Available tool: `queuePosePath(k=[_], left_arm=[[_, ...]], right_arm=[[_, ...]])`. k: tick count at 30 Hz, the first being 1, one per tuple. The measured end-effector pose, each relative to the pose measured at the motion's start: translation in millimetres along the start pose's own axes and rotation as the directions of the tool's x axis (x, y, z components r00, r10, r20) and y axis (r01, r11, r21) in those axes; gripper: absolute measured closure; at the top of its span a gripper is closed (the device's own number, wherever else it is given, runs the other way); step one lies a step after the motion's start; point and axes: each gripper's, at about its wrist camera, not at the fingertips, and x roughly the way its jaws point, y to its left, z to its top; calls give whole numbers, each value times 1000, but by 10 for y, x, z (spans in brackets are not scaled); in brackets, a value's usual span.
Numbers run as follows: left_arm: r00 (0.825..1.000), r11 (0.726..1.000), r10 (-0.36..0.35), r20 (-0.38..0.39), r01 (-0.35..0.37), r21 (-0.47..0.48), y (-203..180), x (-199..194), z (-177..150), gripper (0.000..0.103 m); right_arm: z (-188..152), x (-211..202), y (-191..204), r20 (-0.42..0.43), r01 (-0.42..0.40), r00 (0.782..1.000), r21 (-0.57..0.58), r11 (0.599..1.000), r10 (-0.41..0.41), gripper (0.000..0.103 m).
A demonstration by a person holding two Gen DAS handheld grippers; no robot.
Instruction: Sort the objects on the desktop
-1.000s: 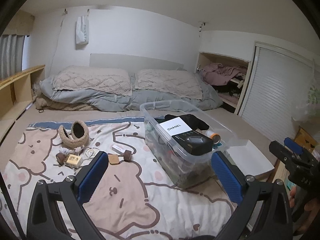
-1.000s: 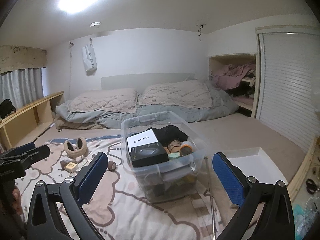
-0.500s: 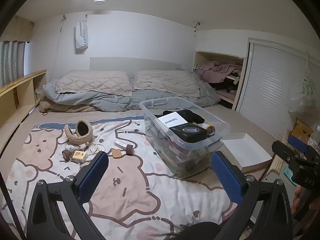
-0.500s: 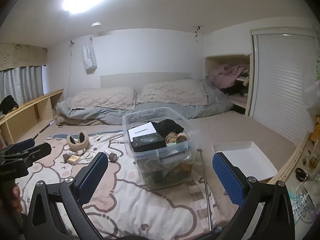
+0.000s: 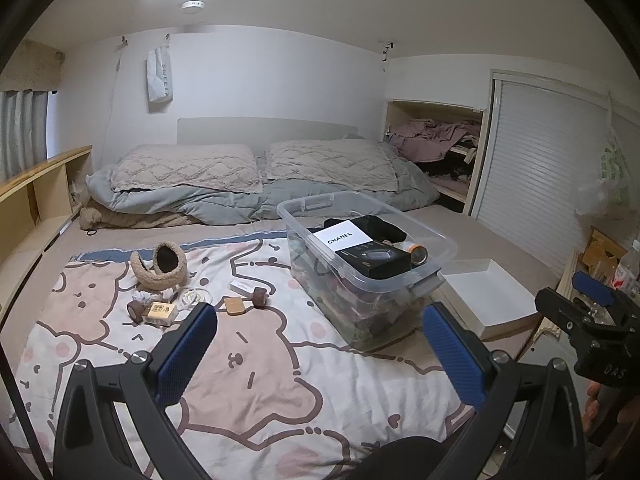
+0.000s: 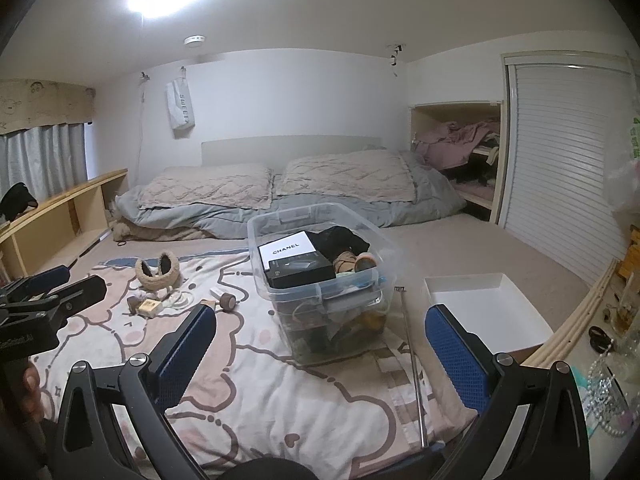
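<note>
While both grippers hang back from the bed holding nothing, I read the left gripper [image 5: 320, 344] and the right gripper [image 6: 320, 344] as spread wide. What remains to sort is a small cluster on the bear-print blanket [image 5: 248, 392]: fuzzy earmuffs [image 5: 160, 266], a small yellow box [image 5: 160, 312], a wooden tag [image 5: 235, 305] and a little white box [image 5: 242, 287]. That cluster lies ahead and to the left of both claws, left of the already crowded clear plastic bin [image 5: 432, 264]. I judge my left hand nearer, so it should reach first; the white box lies slantwise across my line of approach.
</note>
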Motion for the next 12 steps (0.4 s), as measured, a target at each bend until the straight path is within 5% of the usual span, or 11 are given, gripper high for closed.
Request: queuePosePath(k=[12], left_arm=[[1000, 1000, -3, -5, 3, -8, 22, -4, -8, 0]], right_arm=[[2, -1, 22, -11, -6, 1000, 6, 1000, 6, 0]])
